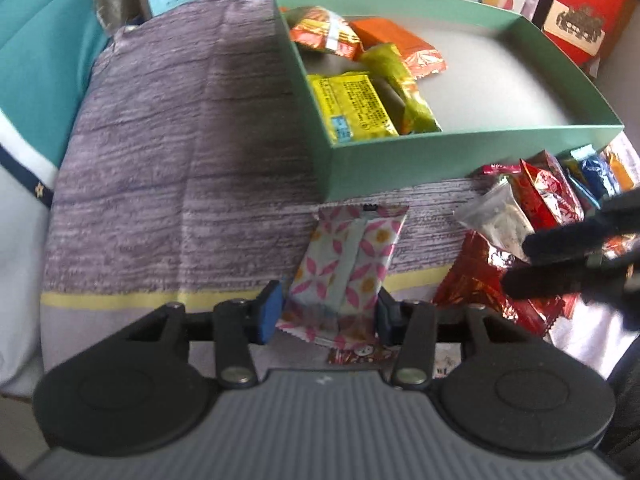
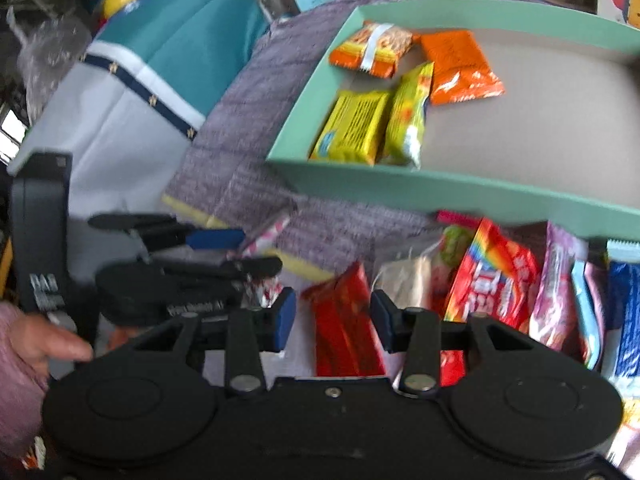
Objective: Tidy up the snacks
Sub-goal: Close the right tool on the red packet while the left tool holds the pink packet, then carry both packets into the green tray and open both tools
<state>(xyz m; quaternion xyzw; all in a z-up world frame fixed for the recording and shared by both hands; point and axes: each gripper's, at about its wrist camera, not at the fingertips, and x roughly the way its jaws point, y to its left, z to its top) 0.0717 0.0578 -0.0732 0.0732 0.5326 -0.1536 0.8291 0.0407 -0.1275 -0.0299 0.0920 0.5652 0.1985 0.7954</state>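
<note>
The left claw (image 1: 326, 312) is closed on the lower part of a pink-flowered snack packet (image 1: 346, 268), with a blue pad (image 1: 267, 312) pressed against each long edge; the packet lies on the purple woven cloth (image 1: 180, 152) just in front of the green box (image 1: 400, 160). The right claw (image 2: 333, 322) is set around a red snack packet (image 2: 346, 320); its pads stand close to the packet's edges, but whether they press on it cannot be told from the blurred right wrist view. Four packets are already placed in the left end of the green box: two orange, one yellow (image 1: 352, 106) and one yellow-green. A loose row of further packets is spread along the near wall of the box, among them a rainbow-striped red bag (image 2: 494, 276) and a clear wrapper (image 1: 498, 216).
</note>
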